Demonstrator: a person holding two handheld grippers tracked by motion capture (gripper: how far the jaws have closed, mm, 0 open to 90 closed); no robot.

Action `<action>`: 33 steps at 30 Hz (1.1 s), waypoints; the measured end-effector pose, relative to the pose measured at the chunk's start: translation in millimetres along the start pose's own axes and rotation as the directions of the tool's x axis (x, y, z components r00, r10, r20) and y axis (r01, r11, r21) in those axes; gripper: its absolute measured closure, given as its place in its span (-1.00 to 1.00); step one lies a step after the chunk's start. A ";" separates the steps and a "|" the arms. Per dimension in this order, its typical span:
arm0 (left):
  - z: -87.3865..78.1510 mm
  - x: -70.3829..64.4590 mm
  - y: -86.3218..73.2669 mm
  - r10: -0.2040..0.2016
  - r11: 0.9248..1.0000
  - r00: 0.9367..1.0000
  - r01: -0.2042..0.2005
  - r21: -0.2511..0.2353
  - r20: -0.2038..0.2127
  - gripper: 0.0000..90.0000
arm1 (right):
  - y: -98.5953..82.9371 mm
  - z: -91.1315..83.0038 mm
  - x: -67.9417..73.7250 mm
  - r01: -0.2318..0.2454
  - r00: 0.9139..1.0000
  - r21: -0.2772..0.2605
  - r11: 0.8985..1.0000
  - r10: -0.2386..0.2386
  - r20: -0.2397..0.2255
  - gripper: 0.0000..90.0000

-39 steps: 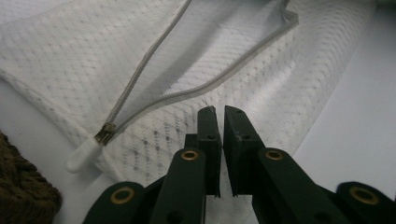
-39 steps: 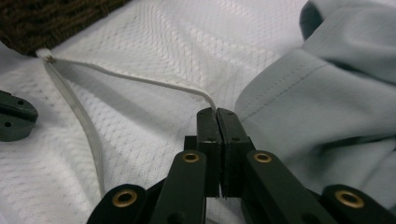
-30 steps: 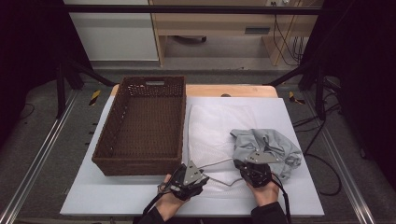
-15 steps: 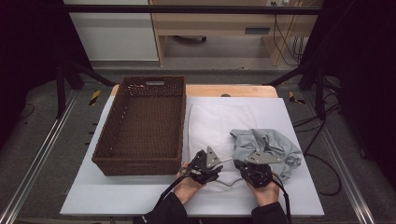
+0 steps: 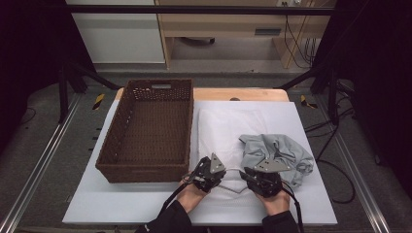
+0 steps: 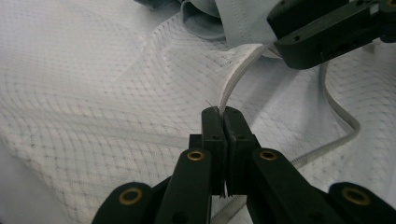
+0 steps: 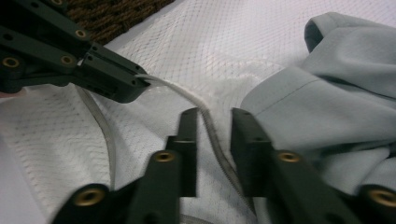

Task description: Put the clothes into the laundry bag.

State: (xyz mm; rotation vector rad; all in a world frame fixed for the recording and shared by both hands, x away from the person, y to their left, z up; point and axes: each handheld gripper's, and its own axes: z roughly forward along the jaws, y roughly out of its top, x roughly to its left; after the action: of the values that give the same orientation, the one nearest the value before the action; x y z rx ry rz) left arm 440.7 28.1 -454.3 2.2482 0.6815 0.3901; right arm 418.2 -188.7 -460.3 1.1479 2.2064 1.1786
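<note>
A lab test bay; black curtains (image 5: 29, 58), floor rails (image 5: 41, 165), loose cables (image 5: 296, 39) ring the table (image 5: 145, 204).

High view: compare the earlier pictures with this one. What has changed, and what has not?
The left gripper moved right along the table's near edge, up beside the right gripper, and is now shut on the mesh bag's zip edge. The right gripper, grey garment and basket stayed put.
</note>
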 end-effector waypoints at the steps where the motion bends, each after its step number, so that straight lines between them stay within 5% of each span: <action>1: -1.5 -0.1 -1.1 0.001 1.000 1.000 -0.001 -0.002 -0.004 0.95 | -0.2 -1.9 -0.4 0.006 1.000 -0.009 1.000 -0.006 0.013 0.37; 5: -4.9 -0.2 -6.0 -0.020 1.000 1.000 0.020 -0.019 0.011 0.95 | -1.5 -12.8 -4.8 0.021 0.998 -0.052 0.998 -0.019 0.052 0.05; 10: -5.1 -2.5 -8.3 -0.006 1.000 1.000 0.006 -0.020 0.007 0.95 | -6.0 -21.9 -23.6 -0.053 0.990 -0.039 0.998 0.057 0.130 -0.08; 13: -4.8 -2.5 -8.8 -0.012 1.000 1.000 0.013 -0.021 0.010 0.95 | -8.4 -18.9 -32.2 -0.097 0.985 -0.011 0.995 0.098 0.145 -0.04; 19: -3.6 -2.5 -11.0 -0.019 1.000 1.000 0.019 -0.017 0.014 0.95 | -12.6 2.7 -31.8 -0.067 0.984 0.055 0.996 0.057 0.169 -0.04; 27: -3.3 -3.5 -11.2 -0.018 1.000 1.000 0.018 -0.018 0.011 0.95 | -25.6 4.0 -36.5 -0.117 0.977 0.018 0.993 0.112 0.180 0.21; 29: -3.4 -4.1 -10.9 -0.017 1.000 1.000 0.018 -0.020 0.011 0.95 | -25.8 5.1 -34.2 -0.075 0.977 0.033 0.997 0.067 0.204 0.25; 33: -3.9 -3.8 -11.1 -0.018 1.000 1.000 0.018 -0.021 0.016 0.95 | -25.7 5.6 -31.5 -0.061 0.972 0.039 0.997 0.051 0.227 0.30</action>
State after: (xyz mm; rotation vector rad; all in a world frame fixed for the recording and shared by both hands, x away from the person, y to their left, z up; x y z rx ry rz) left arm 431.9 34.6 -460.0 2.2214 0.6857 0.3685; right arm 428.1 -219.3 -485.9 1.3018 2.0500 0.9692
